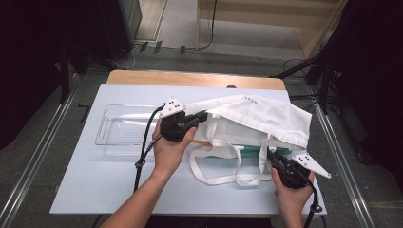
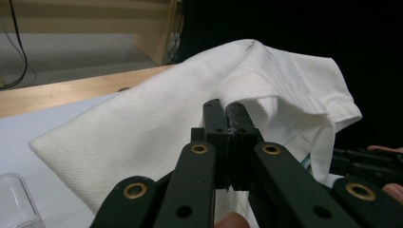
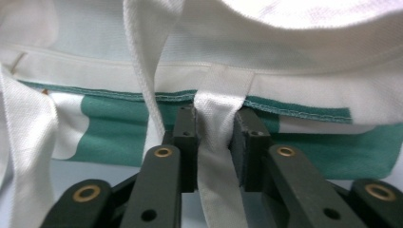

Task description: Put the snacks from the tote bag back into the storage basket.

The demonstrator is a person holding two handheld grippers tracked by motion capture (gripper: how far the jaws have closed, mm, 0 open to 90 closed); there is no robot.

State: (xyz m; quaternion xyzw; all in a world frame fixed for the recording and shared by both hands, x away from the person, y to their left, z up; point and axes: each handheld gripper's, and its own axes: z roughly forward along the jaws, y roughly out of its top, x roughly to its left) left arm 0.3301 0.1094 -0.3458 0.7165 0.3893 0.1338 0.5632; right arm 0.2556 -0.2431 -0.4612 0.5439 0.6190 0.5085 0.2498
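In the high view, a white tote bag [image 1: 252, 118] lies on the pale blue table mat [image 1: 95, 185], just right of a clear plastic tray [image 1: 119, 128], with its loose handles [image 1: 223, 166] trailing toward the person. The left gripper [image 1: 202, 116] sits at the bag's left edge, between tray and bag, holding the upper cloth layer lifted; the right gripper [image 1: 272, 156] reaches the bag's near right side, where a handle joins it. In the left gripper view, the left gripper [image 2: 227, 111] has its jaws pressed together on a fold of the bag [image 2: 157, 123], whose cloth rises behind them like a tent. In the right gripper view, the right gripper [image 3: 216, 126] straddles a white handle strap [image 3: 219, 95] just below the bag's hem, green printed cloth [image 3: 119, 133] behind; the pads sit close on both sides of the strap, and whether they pinch it I cannot tell.
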